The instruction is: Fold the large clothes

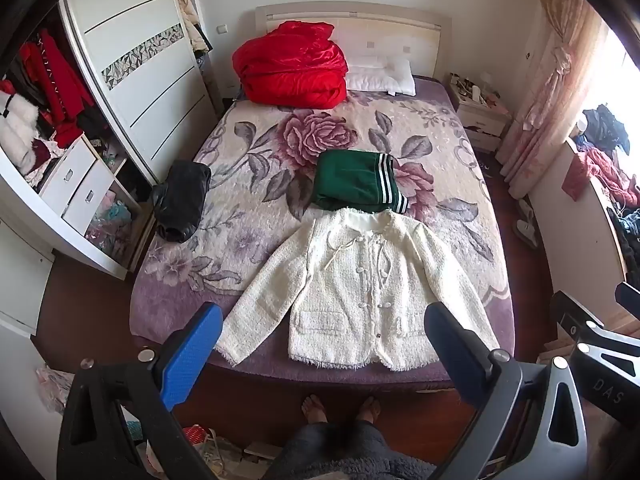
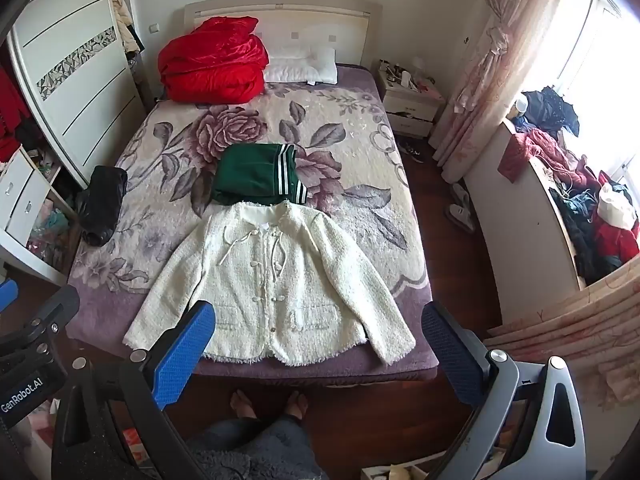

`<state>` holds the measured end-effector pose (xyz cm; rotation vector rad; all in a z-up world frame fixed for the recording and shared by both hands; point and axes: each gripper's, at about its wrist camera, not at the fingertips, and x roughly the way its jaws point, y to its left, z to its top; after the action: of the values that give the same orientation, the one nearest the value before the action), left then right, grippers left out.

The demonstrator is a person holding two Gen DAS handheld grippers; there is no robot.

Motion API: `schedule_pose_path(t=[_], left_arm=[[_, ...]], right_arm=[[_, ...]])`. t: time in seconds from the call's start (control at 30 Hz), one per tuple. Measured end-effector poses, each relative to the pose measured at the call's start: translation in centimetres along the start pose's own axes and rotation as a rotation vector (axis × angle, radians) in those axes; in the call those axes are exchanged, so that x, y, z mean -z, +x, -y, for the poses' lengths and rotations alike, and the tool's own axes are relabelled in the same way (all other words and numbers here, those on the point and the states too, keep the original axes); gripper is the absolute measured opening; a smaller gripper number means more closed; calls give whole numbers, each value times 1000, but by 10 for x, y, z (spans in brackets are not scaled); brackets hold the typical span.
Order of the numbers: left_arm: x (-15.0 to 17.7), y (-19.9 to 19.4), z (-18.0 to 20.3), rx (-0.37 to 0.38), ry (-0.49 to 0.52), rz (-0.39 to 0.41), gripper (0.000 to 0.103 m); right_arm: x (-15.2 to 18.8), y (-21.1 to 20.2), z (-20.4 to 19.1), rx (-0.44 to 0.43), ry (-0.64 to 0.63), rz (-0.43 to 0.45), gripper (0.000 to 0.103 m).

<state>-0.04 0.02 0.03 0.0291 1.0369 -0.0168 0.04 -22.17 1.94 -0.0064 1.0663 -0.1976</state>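
Note:
A cream tweed jacket [image 1: 360, 292] lies flat and face up at the foot of the bed [image 1: 460, 140], sleeves spread; it also shows in the right wrist view [image 2: 276, 284]. A folded green garment with white stripes [image 1: 358, 182] sits just beyond its collar, also seen in the right wrist view [image 2: 260, 180]. My left gripper [image 1: 324, 316] is open and empty, held high above the bed's foot. My right gripper [image 2: 318, 316] is open and empty at the same height, to the right of the left one.
A red quilt [image 1: 292, 66] and a white pillow [image 1: 382, 76] lie at the headboard. A black garment [image 1: 182, 200] hangs over the bed's left edge. An open wardrobe [image 1: 48, 128] stands left, a nightstand [image 1: 478, 110] and cluttered counter [image 2: 568, 200] right. Bare feet [image 1: 340, 406] stand below.

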Motion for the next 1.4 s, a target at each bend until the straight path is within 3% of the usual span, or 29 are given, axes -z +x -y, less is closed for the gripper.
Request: schedule_pose_path(t=[1.13, 1.4], left_arm=[[-12, -18, 1, 0, -2, 10, 103], [-18, -24, 1, 3, -5, 15, 103]], right_arm=[[-6, -13, -9, -13, -2, 10, 103], [-21, -27, -17, -15, -5, 16, 103]])
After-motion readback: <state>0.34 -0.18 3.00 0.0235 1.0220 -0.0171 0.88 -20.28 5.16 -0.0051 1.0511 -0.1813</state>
